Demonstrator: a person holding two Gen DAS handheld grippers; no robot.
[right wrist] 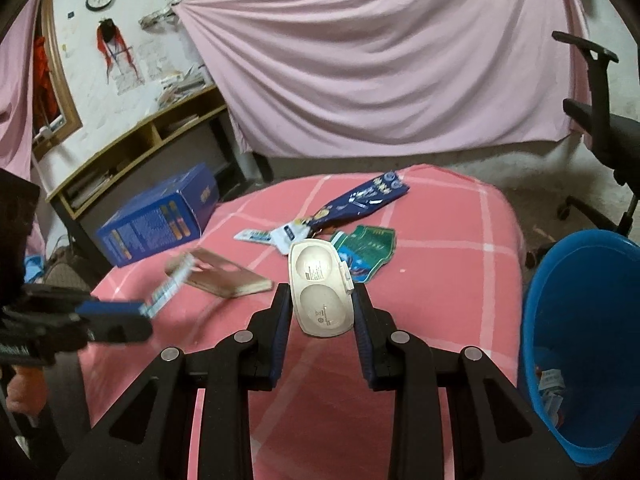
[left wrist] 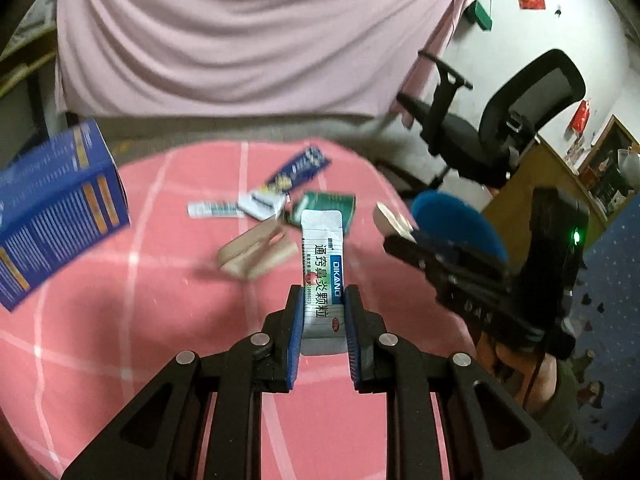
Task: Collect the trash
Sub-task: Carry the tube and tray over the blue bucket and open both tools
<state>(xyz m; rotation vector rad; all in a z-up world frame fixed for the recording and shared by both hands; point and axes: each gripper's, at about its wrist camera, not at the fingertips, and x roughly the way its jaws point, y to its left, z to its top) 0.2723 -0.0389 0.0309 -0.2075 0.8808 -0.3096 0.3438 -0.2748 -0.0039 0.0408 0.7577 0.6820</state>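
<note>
Trash is half gathered: your left gripper (left wrist: 322,312) jaws clamp a sachet (left wrist: 322,264), right gripper (right wrist: 320,316) jaws a cream case (right wrist: 322,292); wrappers (right wrist: 360,200) remain upper centre on the surface (right wrist: 440,300), bin (right wrist: 580,320) waits lower right.

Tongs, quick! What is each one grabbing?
Left tongs: shut on a white medicine sachet.
Right tongs: shut on a beige oval plastic case.

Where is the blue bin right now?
In the right wrist view, the blue bin stands off the pink table's right edge, below the office chair.
</note>
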